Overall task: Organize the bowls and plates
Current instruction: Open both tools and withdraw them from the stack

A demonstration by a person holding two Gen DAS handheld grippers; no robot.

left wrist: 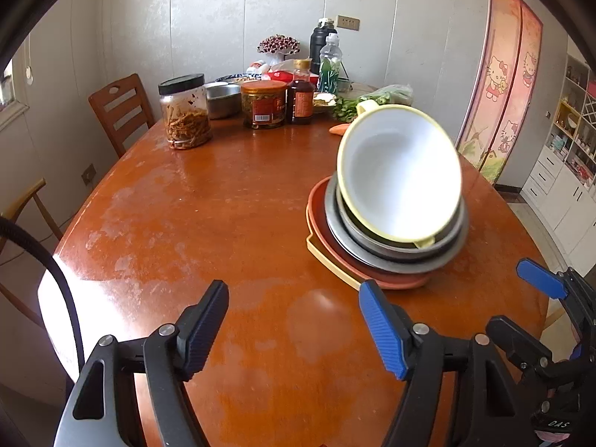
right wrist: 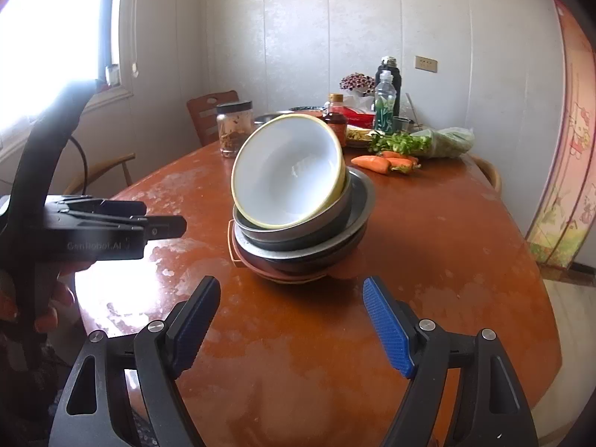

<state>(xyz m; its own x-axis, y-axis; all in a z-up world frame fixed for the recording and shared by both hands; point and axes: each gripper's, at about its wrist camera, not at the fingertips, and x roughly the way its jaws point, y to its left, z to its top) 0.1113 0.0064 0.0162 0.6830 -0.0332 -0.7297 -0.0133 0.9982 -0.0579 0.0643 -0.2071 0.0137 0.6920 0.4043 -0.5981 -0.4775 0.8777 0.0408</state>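
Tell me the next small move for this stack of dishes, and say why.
Probably level the yellow-rimmed bowl with the right gripper. It leans steeply on the metal bowl instead of nesting, so the stack looks unsteady. Both grippers are open, empty and short of it.

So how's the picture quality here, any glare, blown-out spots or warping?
Left wrist view: fisheye bends the walls, sunlight blows out the table edge at lower left, and the tilted white bowl looks slightly soft. Right wrist view: the window is overexposed, with glare patches on the tabletop.
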